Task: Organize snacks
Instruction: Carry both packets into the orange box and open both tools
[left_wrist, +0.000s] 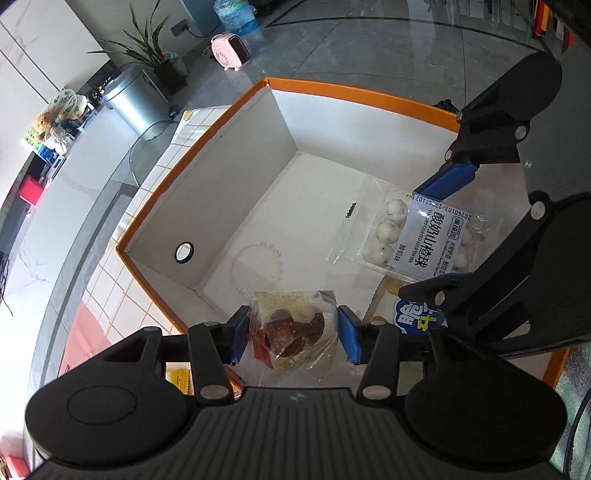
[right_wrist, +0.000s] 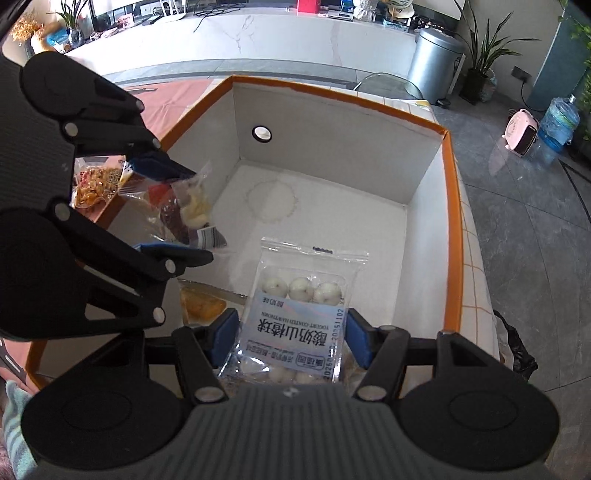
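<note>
Grey floor tiles run past a tiled tabletop (left_wrist: 122, 266) that carries an orange-rimmed box (right_wrist: 452, 206) with white walls. Over the box's left side, the left gripper (left_wrist: 291, 334) pinches a clear pack (left_wrist: 295, 325) of brown and pale snacks between its blue pads. To its right, the right gripper (right_wrist: 291, 339) grips a bag of white balls (right_wrist: 301, 314) by its labelled middle, low over the box floor. A yellow packet (right_wrist: 203, 308) lies between them.
</note>
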